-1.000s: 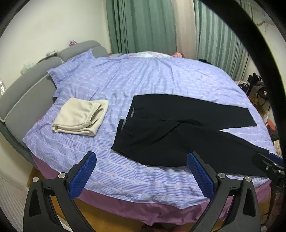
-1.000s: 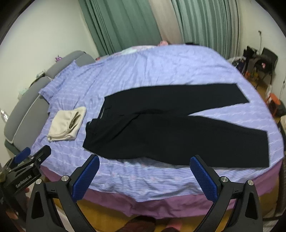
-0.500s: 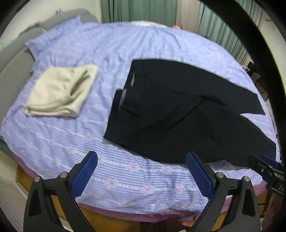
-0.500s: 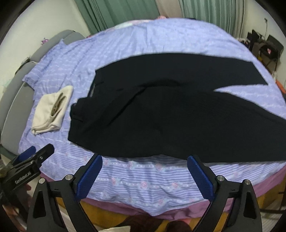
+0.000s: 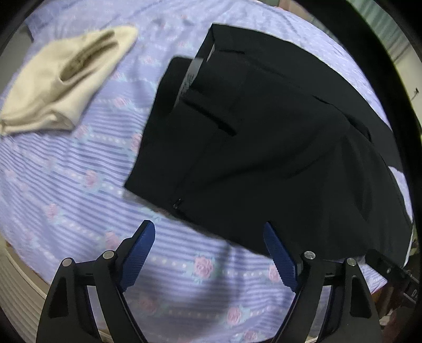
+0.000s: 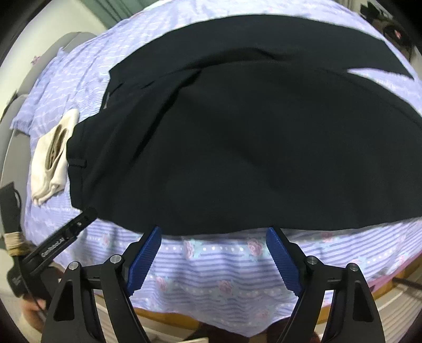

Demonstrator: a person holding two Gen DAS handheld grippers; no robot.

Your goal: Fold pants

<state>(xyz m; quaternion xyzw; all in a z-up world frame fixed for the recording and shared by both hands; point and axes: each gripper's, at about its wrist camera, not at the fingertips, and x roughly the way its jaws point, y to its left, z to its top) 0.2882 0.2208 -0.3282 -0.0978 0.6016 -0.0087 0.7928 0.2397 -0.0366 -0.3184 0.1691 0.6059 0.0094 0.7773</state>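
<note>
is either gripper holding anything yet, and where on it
Nothing is held. The left gripper and right gripper are both open above the bedspread, just short of the near edge of the black pants.

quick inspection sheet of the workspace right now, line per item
surface: bed with lilac striped floral sheet, lightly creased
job's things: black pants spread flat, legs splayed apart, waistband toward the cream garment, not yet folded
clutter: folded cream garment beside the waistband, apart from it in the left wrist view
grippers: left tool open, empty, near the pants' waist corner; right tool open, empty, at the near leg's edge
cables: a dark cord by the left tool's handle at the right view's left edge
surroundings: grey headboard, green curtain, dark items at top right, blurred
</note>
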